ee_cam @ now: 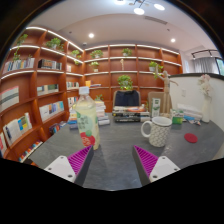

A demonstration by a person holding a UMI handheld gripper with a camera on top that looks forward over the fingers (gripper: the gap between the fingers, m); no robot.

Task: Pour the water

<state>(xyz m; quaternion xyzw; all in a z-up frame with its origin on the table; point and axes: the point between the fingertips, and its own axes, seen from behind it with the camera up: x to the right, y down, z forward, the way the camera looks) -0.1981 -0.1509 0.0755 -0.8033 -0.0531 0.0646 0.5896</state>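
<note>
**Approach to the bottle, nothing held yet**

My tool [103, 160] is released and empty. The bottle [87, 120] stands on the table [115, 150], ahead-left; the mug [157, 131] ahead-right. An off-centre grasp could topple the bottle.

1 bottle [88, 118], 1 mug [158, 131], 1 red lid [191, 138], 2 fingers [75, 161].

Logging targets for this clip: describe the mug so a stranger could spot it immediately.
Start at the grey table before the bookshelves. The mug stands on it, just beyond the right finger of the open gripper. Unlike the taller clear bottle beyond the left finger, it is white, dotted, squat, with a side handle.
</note>
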